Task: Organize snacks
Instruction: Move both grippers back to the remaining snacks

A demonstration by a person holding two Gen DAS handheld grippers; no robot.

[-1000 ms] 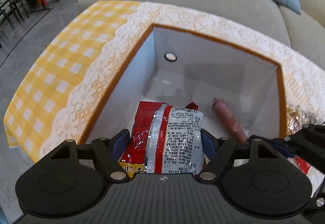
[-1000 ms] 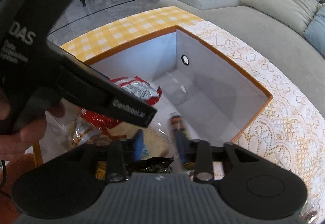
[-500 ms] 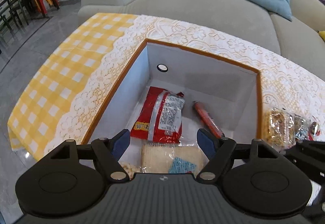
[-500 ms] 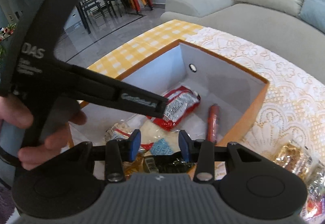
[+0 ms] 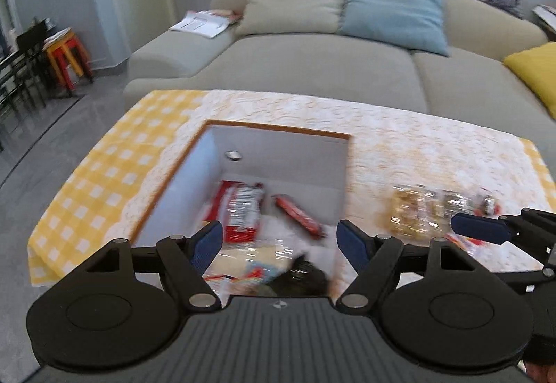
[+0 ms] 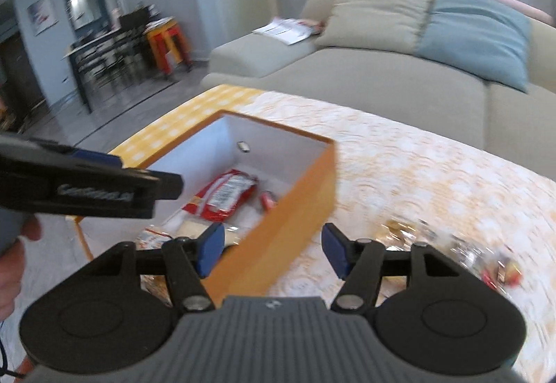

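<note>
An orange box point(image 5: 271, 129) with a white inside sits on the table; it also shows in the right wrist view point(image 6: 292, 199). In it lie a red and silver snack bag point(image 5: 239, 209), a red sausage stick point(image 5: 299, 216), a pale cracker pack point(image 5: 243, 261) and a dark packet point(image 5: 302, 275). The red bag point(image 6: 222, 195) also shows in the right wrist view. Clear-wrapped snacks point(image 5: 427, 209) lie on the cloth right of the box point(image 6: 451, 251). My left gripper point(image 5: 279, 242) is open and empty above the box's near end. My right gripper point(image 6: 271, 252) is open and empty over the box's right wall.
A yellow checked cloth with white lace point(image 5: 104, 181) covers the table. A grey sofa point(image 5: 312, 60) with cushions stands behind it. Dark chairs and red and yellow stools point(image 5: 66, 53) stand far left. The frames are blurred by motion.
My left gripper let go of the red bag, which now lies in the box, and rose. My right gripper released the dark packet into the box, opened, and pulled up and right.
</note>
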